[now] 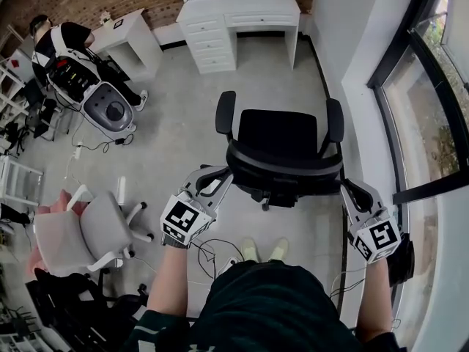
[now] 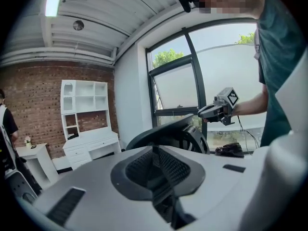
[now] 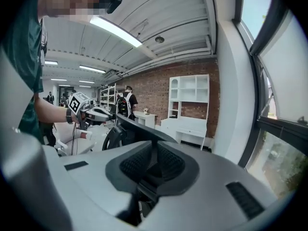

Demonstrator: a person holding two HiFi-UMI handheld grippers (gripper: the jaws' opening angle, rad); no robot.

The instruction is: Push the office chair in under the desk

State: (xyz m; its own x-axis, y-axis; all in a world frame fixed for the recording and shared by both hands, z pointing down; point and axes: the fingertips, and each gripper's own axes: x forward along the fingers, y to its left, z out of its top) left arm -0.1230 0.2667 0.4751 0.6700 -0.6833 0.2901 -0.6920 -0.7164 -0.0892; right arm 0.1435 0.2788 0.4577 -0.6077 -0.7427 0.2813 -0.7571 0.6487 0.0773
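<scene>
Left gripper (image 1: 223,176), jaws clenched together on nothing, sits at the left end of the office chair's (image 1: 282,138) backrest. Right gripper (image 1: 346,188), likewise clenched, meets its right end. Chair stands well apart from the desk's (image 1: 256,7) front edge.

office chair (image 1: 278,141): black, upright, seat toward desk | desk (image 1: 242,9): white, drawers, well apart from chair

Our head camera looks steeply down on the left gripper (image 1: 222,176) and right gripper (image 1: 345,189), whose close cameras face each other across the office chair (image 1: 282,141), with the desk (image 1: 242,13) beyond.
</scene>
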